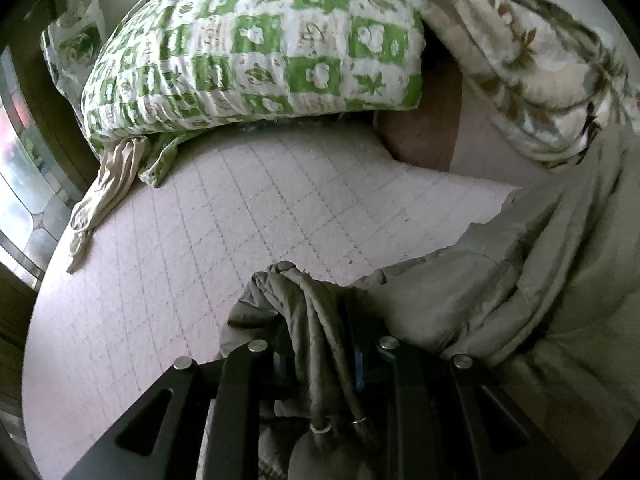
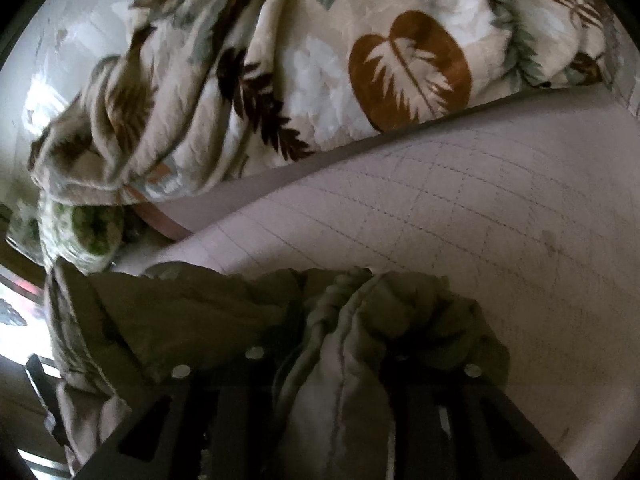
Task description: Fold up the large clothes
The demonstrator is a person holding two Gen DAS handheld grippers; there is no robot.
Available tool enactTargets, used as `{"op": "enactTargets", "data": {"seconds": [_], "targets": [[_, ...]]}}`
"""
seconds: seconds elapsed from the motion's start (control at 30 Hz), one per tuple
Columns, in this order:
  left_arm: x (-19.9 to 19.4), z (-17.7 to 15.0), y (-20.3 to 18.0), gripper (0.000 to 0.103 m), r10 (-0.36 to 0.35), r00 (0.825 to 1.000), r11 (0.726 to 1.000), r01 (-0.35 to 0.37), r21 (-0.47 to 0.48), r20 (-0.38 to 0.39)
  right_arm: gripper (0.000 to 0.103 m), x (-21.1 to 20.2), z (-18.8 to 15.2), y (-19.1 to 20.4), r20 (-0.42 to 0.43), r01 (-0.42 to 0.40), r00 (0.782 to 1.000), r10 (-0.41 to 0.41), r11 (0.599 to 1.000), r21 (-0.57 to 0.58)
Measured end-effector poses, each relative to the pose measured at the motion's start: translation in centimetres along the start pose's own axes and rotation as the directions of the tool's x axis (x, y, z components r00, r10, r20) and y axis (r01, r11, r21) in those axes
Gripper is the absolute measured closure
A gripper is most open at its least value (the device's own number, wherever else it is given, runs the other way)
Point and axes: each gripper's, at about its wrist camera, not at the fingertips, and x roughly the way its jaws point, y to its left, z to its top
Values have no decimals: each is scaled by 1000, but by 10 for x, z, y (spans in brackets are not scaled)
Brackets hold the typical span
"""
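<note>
An olive-green padded jacket (image 1: 520, 280) lies on a quilted pinkish mattress (image 1: 240, 220). My left gripper (image 1: 316, 320) is shut on a bunched edge of the jacket, with drawcords and metal rings hanging between the fingers. The rest of the jacket spreads to the right. In the right wrist view my right gripper (image 2: 344, 320) is shut on another bunched fold of the same jacket (image 2: 180, 312), which trails off to the left over the mattress (image 2: 480, 200). The fingertips of both grippers are hidden in the cloth.
A green-and-white patterned pillow (image 1: 256, 44) lies at the head of the bed. A cream leaf-print blanket (image 2: 340, 72) is heaped along the far side. A beige cloth strip (image 1: 104, 200) hangs at the bed's left edge by a window (image 1: 20, 184).
</note>
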Motion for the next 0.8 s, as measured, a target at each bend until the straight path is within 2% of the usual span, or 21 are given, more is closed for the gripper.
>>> {"op": "enactTargets", "data": {"seconds": [0.1, 0.13, 0.17, 0.2, 0.23, 0.27, 0.33, 0.4, 0.5, 0.57, 0.63, 0.7, 0.8], "targets": [[-15, 5, 15, 73, -88, 996, 995, 88, -50, 7, 66, -11, 2, -3, 4, -41, 999, 41, 999, 29], [-20, 7, 19, 69, -114, 993, 991, 114, -66, 11, 59, -15, 3, -4, 5, -55, 998, 55, 998, 38], [-26, 9, 24, 63, -136, 991, 987, 137, -81, 18, 40, -19, 3, -4, 8, -82, 997, 82, 996, 46], [-34, 11, 29, 60, -164, 986, 981, 166, -98, 27, 31, -23, 4, -4, 14, -112, 994, 111, 992, 57], [-40, 13, 33, 50, -174, 984, 978, 177, -109, 36, 19, -28, 5, -4, 25, -125, 992, 124, 990, 63], [-48, 15, 36, 35, -166, 985, 978, 171, -116, 52, 18, -34, 4, -3, 38, -123, 992, 121, 991, 57], [-69, 19, 43, 23, -101, 988, 987, 114, -114, 119, 16, -47, 6, 0, 63, -101, 993, 99, 994, 34], [-83, 23, 49, 23, -90, 984, 987, 108, -117, 154, 14, -57, 6, 0, 76, -94, 993, 92, 995, 29], [-97, 24, 45, 23, -119, 982, 986, 135, -103, 146, 12, -75, 4, 4, 100, -91, 991, 89, 996, 9], [-103, 21, 33, 23, -140, 980, 986, 151, -73, 143, 11, -88, -2, 13, 134, -48, 990, 52, 998, -28], [-110, 12, 14, 23, -199, 970, 978, 205, -32, 137, 11, -100, -10, 23, 171, -21, 985, 34, 997, -77], [-113, 5, -16, 23, -230, 967, 973, 228, 28, 105, 10, -105, -22, 43, 178, -12, 983, 43, 985, -170], [-106, -8, -62, 23, -227, 973, 969, 220, 113, 50, 10, -90, -40, 72, 107, 36, 994, -4, 953, -299]]}}
